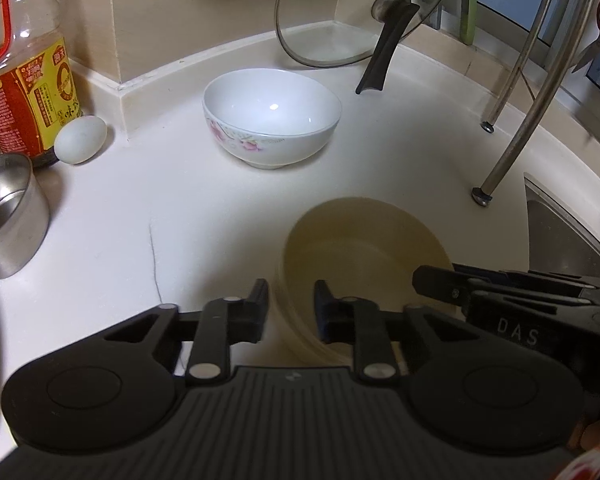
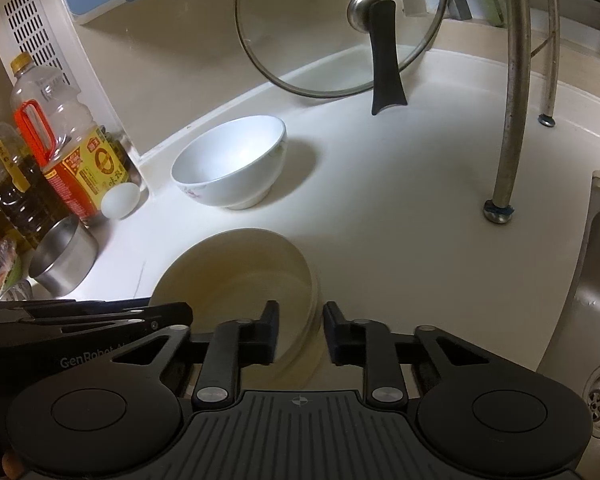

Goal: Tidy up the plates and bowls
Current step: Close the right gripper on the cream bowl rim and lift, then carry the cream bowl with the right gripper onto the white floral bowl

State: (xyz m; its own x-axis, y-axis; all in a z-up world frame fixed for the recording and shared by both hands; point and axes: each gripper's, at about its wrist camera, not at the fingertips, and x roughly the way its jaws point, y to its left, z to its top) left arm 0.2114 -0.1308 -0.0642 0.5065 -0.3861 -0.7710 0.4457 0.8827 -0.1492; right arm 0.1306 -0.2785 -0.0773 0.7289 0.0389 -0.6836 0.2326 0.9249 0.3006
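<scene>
A cream bowl [image 1: 364,248] sits near me on the white counter; it also shows in the right wrist view [image 2: 236,272]. My left gripper [image 1: 291,304] straddles its left rim, one finger outside and one inside, with a gap to the wall. My right gripper [image 2: 300,324] straddles its right rim the same way. Both look open. A white bowl with pink flowers [image 1: 272,116] stands upright farther back, also in the right wrist view [image 2: 230,160].
A glass pot lid [image 1: 364,20] leans on the back wall. An oil bottle [image 1: 24,60], an egg [image 1: 80,139] and a steel cup [image 1: 8,216] stand left. Rack legs [image 1: 516,136] and the sink [image 2: 596,300] are on the right.
</scene>
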